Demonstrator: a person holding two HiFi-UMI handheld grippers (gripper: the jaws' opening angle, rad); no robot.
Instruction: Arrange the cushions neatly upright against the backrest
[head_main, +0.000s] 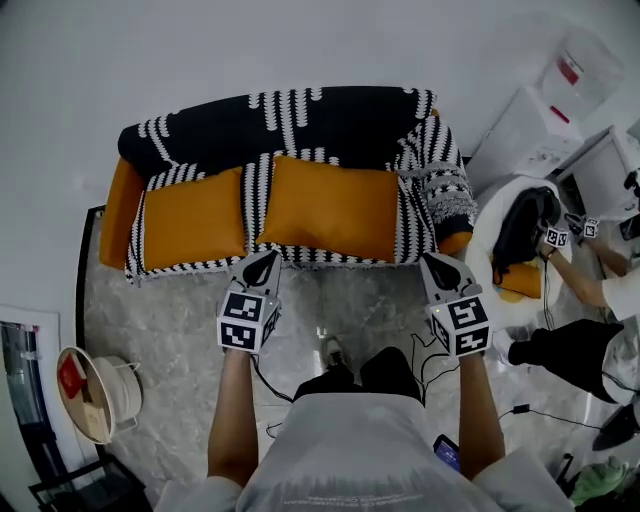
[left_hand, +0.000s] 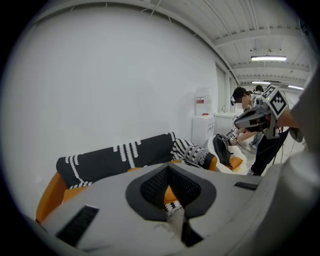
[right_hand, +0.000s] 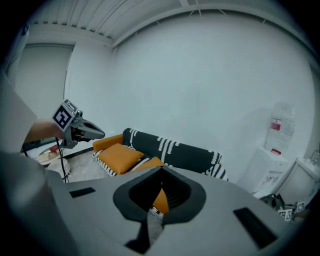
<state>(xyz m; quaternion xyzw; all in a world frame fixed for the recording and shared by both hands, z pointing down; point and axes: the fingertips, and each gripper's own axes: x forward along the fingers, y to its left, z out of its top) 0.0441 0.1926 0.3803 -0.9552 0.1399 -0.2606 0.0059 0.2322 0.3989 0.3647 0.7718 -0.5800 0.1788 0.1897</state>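
Lying flat on a striped throw (head_main: 262, 190), two plump orange cushions (head_main: 193, 218) (head_main: 330, 207) face hand-held grippers (head_main: 266, 258) (head_main: 433, 263), jaws together, empty.

A plain white wall (head_main: 300, 40) backs the orange sofa (head_main: 118, 215), draped in a black throw with white stripes (head_main: 300, 125), on a grey marbled floor (head_main: 160, 320). A white water dispenser (head_main: 525, 130) stands just beyond the sofa's right end. Long white tube lights (left_hand: 268, 58) glow on the ribbed white ceiling (left_hand: 240, 25)
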